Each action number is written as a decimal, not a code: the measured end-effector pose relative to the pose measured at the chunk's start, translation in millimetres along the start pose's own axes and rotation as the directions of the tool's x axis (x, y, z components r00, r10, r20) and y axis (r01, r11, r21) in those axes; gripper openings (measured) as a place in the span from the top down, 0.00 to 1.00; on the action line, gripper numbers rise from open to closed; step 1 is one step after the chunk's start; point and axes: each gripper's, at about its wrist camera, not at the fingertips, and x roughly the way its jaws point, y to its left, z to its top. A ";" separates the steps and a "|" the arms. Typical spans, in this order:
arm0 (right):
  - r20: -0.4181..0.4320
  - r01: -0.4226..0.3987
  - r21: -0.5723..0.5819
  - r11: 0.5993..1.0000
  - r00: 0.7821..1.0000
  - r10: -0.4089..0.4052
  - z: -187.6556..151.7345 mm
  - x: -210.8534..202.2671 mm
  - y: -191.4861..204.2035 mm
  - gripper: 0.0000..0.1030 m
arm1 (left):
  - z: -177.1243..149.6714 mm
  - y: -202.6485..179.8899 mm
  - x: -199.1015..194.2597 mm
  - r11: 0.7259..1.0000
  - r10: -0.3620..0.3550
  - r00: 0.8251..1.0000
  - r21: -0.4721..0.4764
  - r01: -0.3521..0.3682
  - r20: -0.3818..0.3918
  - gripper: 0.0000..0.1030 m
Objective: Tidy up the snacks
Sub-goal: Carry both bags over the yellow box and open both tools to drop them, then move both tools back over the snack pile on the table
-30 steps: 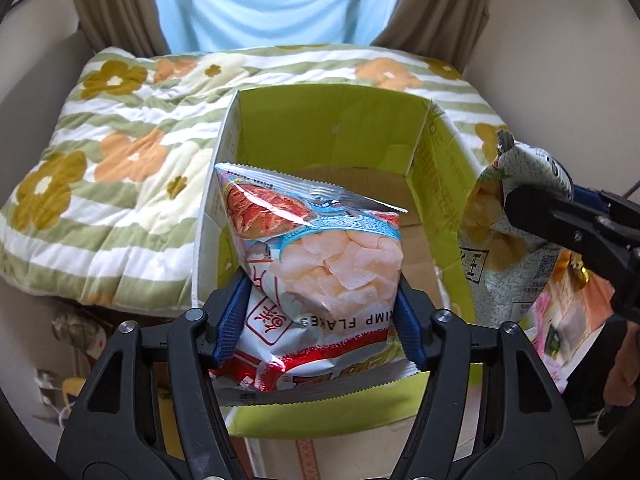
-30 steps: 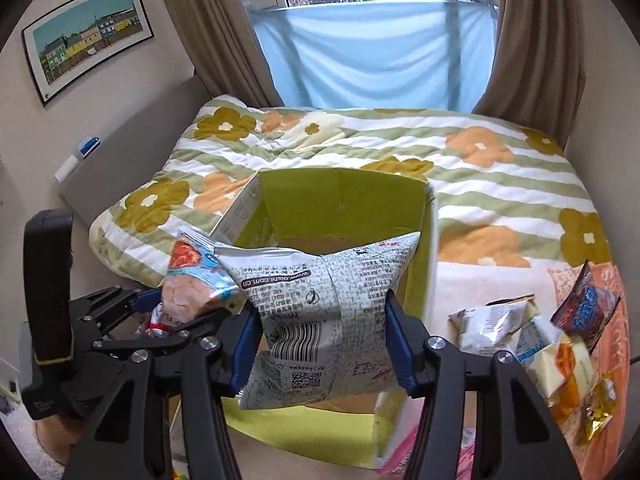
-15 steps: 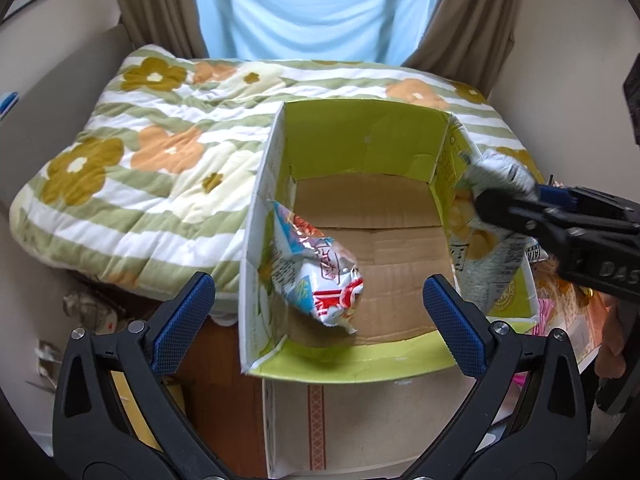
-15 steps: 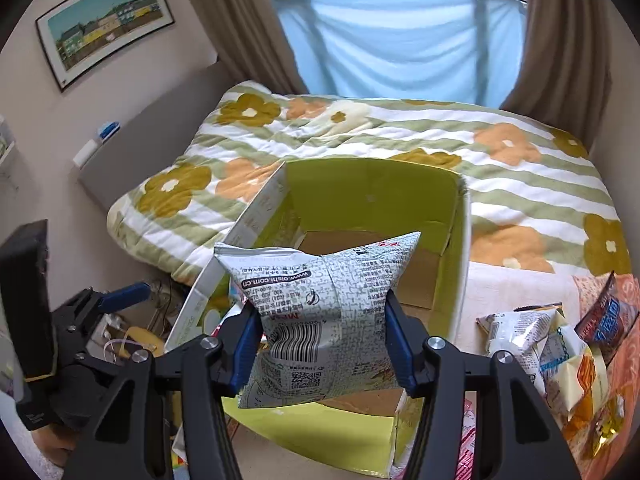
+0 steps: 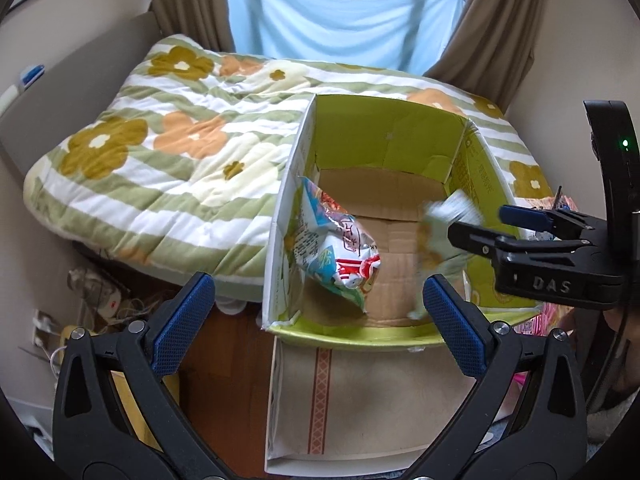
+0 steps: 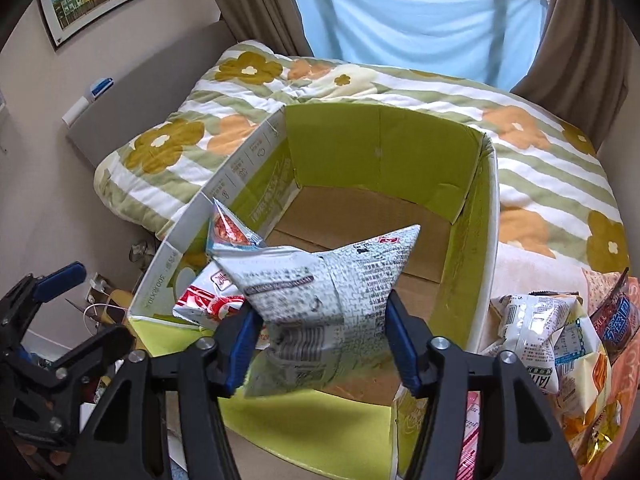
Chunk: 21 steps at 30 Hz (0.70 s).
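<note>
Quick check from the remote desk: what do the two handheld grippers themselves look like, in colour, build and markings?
Both are black plastic clamp-style frames with silver bolts. The left gripper has blue, cross-hatched finger pads. The right gripper has matching blue pads; seen from the left wrist, its body carries raised letters DAS and an upright black housing with a green light.

I see a lime-green-lined cardboard box [image 6: 420,160], a white snack bag with black print [image 6: 324,304], and a green-striped quilt with orange and olive flowers [image 5: 160,152].
</note>
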 end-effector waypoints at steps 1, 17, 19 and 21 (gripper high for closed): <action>0.012 -0.008 0.004 1.000 1.000 0.008 -1.8 -0.9 -0.2 0.07 | -0.9 1.1 -0.6 1.000 0.001 1.000 -0.003 -0.001 0.000 0.00; 0.108 -0.011 0.052 0.999 0.994 0.006 -19.2 -41.4 3.4 0.00 | -7.3 0.8 -12.3 0.998 -0.046 0.999 0.037 0.046 0.007 0.00; 0.118 -0.002 0.054 0.999 0.993 -0.004 -21.7 -49.5 4.5 0.00 | -6.7 -1.7 -15.3 0.997 -0.060 0.998 0.053 0.059 0.014 0.00; 0.134 0.012 0.051 0.999 0.991 -0.019 -24.5 -59.6 6.3 0.00 | -6.7 -5.3 -17.6 0.995 -0.078 0.997 0.069 0.077 0.018 0.00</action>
